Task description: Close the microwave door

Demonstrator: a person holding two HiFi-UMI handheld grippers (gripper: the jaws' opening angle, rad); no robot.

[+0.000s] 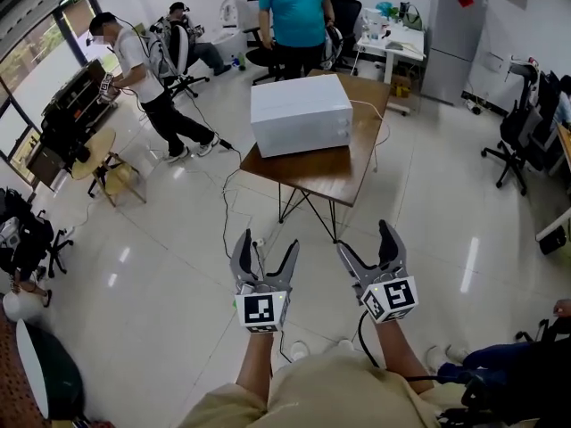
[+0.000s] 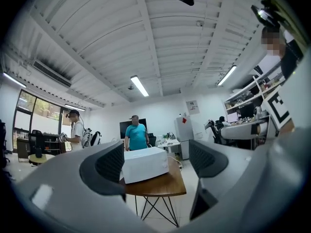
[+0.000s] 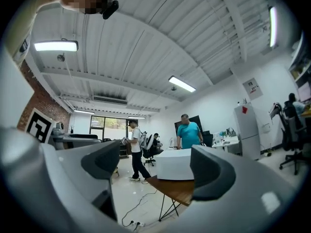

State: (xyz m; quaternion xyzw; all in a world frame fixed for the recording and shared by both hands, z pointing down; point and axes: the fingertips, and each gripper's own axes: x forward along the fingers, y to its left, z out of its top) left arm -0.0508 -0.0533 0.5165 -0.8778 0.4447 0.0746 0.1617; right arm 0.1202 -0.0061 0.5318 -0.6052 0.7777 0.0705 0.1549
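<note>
white boxy microwave (image 1: 301, 112) sits on the brown wooden table (image 1: 335, 172) at about 12 o'clock from the person holding the tools, well apart from both of them. from where i stand only its plain top and two blank sides show. no door leaf sticks out past the box on either visible side, and the door face itself seems turned away, so i cannot tell whether it is shut or ajar. that fits someone on the way to the door as well as someone who has shut it and stands back.

left claw (image 1: 268, 243) is held out level in front of the body with its jaws partly apart and nothing between them; its own view shows only the distant microwave framed in the gap. right claw (image 1: 366, 239), just beside it toward 3 o'clock, is likewise spread and empty.

judging by the layout, doing well here is mostly about footing and line. a black cable (image 1: 227, 194) trails over the glossy floor from 10 o'clock toward the table's thin metal legs, so feet should keep clear of it. a person in a teal shirt (image 1: 296, 16) stands just behind the table. any contact with the door would want one flat, slow push, since the box could slide on the smooth wood.
</note>
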